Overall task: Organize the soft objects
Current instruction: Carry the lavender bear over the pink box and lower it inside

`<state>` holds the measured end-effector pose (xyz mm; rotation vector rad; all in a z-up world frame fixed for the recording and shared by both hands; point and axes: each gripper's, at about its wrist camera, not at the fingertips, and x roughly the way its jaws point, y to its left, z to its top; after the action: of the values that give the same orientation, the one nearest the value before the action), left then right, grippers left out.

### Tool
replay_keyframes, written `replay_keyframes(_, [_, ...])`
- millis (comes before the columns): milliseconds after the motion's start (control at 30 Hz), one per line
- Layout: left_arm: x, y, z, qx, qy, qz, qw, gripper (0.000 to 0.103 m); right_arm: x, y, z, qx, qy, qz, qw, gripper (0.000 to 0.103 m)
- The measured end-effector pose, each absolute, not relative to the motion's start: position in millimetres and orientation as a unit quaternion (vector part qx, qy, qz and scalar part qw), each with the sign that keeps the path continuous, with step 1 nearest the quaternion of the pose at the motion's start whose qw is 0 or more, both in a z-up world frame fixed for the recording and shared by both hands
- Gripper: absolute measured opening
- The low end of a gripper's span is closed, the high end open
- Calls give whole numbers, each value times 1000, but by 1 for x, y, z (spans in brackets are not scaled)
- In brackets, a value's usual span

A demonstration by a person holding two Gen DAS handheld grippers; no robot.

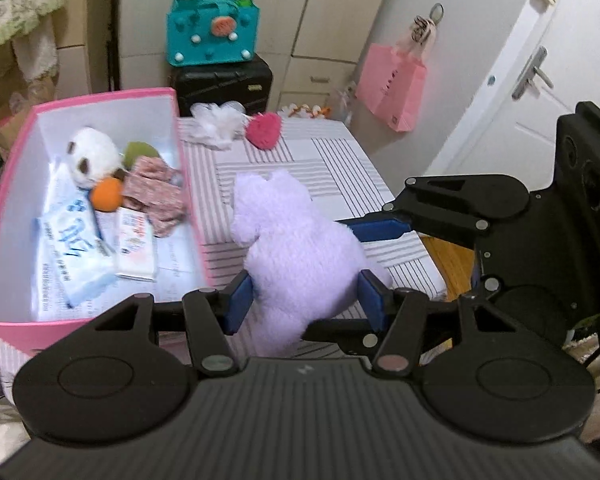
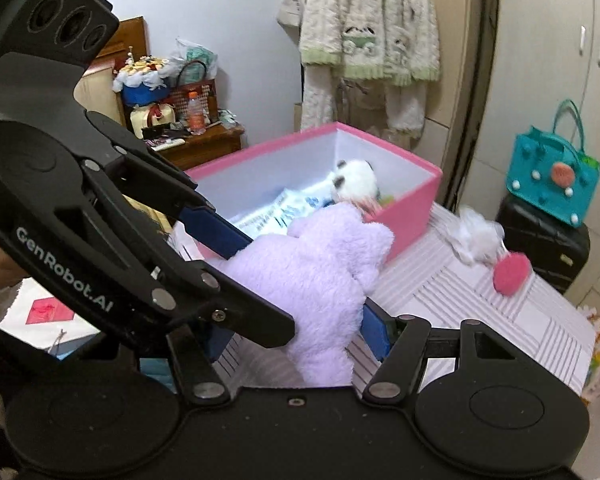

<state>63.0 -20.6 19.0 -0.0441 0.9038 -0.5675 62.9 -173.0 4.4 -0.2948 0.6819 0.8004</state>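
A bedroom corner with pale cupboards frames a striped table cover. On it, to the left of the left claw, stands an open pink box.

The left claw's blue pads press both flanks of a lilac plush toy, which sits directly ahead between them, just right of the box wall; its lower end is hidden behind the claw body. The right claw comes in from the right: in the left wrist view only one of its blue fingers shows, laid against the toy's back, its tip hidden by the fur. In the right wrist view its right pad touches the plush while the left pad is covered by the other claw, so whether it grips cannot be told.

Inside the box lie a panda plush, an orange ball, tissue packs and a pinkish woven cloth; a green item behind the panda is mostly hidden. Far ahead of the left claw rest a white mesh puff and a pink fluffy heart, both blurred in the right wrist view.
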Motion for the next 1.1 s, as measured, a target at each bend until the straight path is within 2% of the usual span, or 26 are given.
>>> replay_keyframes(300, [62,28,42,-29,393,-243,886,56,78,-123,23,-176,277,396,858,71])
replay_keyframes(567, [96,77,30,-77,369,-224,899,56,132,-88,6,-143,299,406,852,71])
replay_keyframes(900, [168,112,-11,-125,412,-181,884,56,198,-49,-30,-147,340,437,820,70])
replay_keyframes(967, [174,117,-17,-124,422,-178,880,59,204,-46,-36,-161,336,454,809,69])
replay_keyframes(1100, [185,118,-30,-97,450,-171,871,56,210,-31,-49,-196,336,482,785,69])
